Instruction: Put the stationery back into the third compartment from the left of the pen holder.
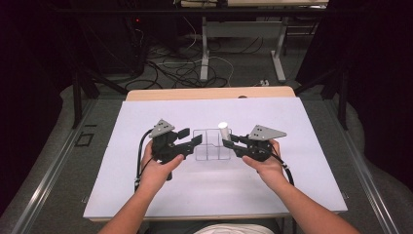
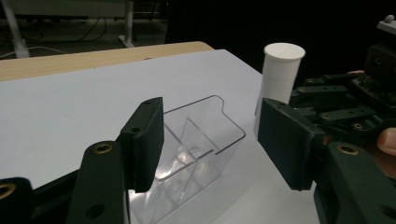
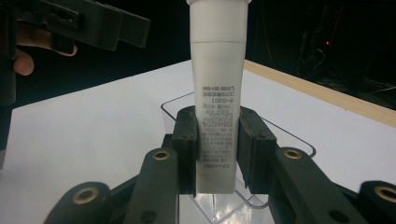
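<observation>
Gripped upright by the right gripper's (image 3: 217,154) fingers over the clear organiser (image 1: 211,145) on the worktop (image 1: 146,195), the white tube (image 3: 218,93) could be tipped if clipped by the left gripper's (image 2: 210,140) half-closed, empty fingers.

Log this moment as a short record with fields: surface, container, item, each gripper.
surface: white mat on a wooden table
container: clear plastic divided tray, at mid-mat between the grippers
item: white plastic tube with printed text, upright, cap up, over the tray's right end
right gripper: jaws clamped on the tube's lower part
left gripper: jaws apart, either side of the tray's left end, pads off it
</observation>
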A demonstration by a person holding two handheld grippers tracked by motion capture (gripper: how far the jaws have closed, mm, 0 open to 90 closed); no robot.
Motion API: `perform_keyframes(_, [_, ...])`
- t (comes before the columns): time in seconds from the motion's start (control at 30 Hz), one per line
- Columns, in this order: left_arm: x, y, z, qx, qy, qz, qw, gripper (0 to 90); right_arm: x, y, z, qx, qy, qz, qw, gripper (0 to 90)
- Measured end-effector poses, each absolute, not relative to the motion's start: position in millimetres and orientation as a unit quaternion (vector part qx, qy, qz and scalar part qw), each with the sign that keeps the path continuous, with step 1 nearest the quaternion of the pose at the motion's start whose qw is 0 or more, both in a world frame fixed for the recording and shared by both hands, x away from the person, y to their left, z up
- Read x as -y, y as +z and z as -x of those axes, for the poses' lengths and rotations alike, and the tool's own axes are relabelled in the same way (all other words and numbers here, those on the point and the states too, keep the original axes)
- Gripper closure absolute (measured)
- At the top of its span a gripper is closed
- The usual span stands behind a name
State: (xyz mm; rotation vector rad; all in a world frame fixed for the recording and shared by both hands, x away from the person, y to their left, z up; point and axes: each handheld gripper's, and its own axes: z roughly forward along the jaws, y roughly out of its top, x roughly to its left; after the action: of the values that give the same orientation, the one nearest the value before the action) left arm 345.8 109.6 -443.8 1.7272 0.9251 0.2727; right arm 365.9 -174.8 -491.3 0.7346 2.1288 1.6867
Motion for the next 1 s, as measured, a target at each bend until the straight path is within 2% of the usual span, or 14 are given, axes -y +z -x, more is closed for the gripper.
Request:
perform_keyframes(0.33, [-75.9,-442.2,-355.8,-0.37,0.064,-0.739,0.559,44.2,174.5,-492.3,-364.8,-0.743,0.595,-0.26,0.164,70.8])
perform_keyframes(0.43, [-67.0,-440.9,-357.9,-0.365,0.065,-0.742,0.559,44.8,173.9,-492.2,-364.4,-0.743,0.596,-0.258,0.162,70.8])
perform_keyframes(0.73, [-43.8,-440.6,-365.6,-0.363,0.044,-0.75,0.552,52.3,172.2,-491.7,-362.6,-0.742,0.6,-0.255,0.157,70.8])
perform_keyframes(1.0, [-40.3,-442.2,-369.5,-0.375,0.041,-0.743,0.553,59.8,171.7,-491.6,-361.8,-0.743,0.6,-0.252,0.154,70.8])
